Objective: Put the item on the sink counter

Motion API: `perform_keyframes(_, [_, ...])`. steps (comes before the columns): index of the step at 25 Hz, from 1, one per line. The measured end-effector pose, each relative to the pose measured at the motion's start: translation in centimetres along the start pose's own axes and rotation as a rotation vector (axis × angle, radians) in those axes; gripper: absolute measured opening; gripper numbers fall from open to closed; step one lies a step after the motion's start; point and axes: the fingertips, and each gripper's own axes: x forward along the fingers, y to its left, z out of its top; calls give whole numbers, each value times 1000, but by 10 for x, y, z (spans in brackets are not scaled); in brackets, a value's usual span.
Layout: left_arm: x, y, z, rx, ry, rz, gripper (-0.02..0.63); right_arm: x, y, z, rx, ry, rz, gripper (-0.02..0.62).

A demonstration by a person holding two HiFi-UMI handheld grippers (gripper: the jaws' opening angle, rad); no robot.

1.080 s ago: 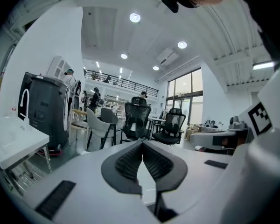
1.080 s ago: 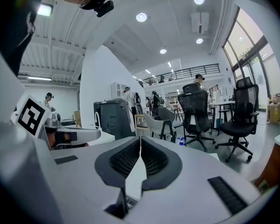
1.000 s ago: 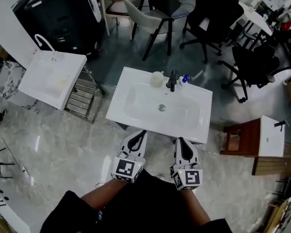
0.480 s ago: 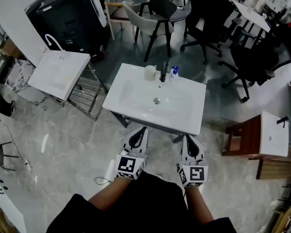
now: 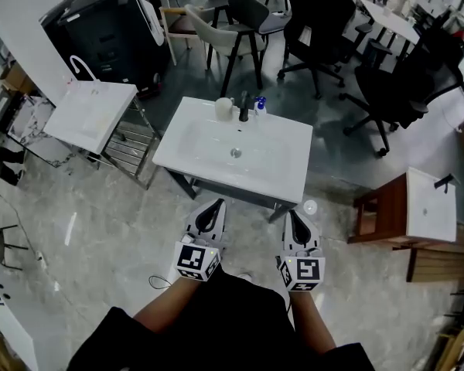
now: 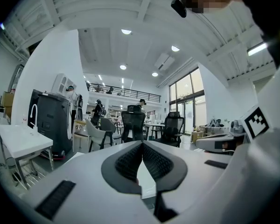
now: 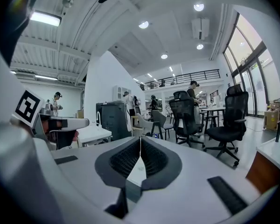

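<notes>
The white sink counter (image 5: 278,178) stands in the middle of the head view. At its back edge are a cream cup (image 5: 223,108), a black faucet (image 5: 243,107) and a small blue bottle (image 5: 259,107). My left gripper (image 5: 214,205) and right gripper (image 5: 294,213) hover side by side just short of the counter's front edge, pointing at it. Both are shut with nothing between the jaws. The left gripper (image 6: 142,143) shows its ribbed pads meeting at the tip in its own view, and so does the right gripper (image 7: 140,138). A small white round object (image 5: 310,206) lies on the floor by the counter's right front corner.
A second white basin (image 5: 89,114) on a metal frame stands at the left, with a black machine (image 5: 100,37) behind it. Chairs (image 5: 240,22) crowd the floor beyond the sink. A wooden stand with a white basin (image 5: 429,207) is at the right.
The sink counter has drifted up and away in the head view. Both grippers have drawn back from its front edge, staying shut. The small white object on the floor has come into view.
</notes>
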Motion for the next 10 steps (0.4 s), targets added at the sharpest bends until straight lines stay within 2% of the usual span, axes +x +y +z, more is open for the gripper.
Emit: perform_keyframes(10, [-15,-27,4,4,-22,10,17,-27,-4,-5,-24,0,18,32])
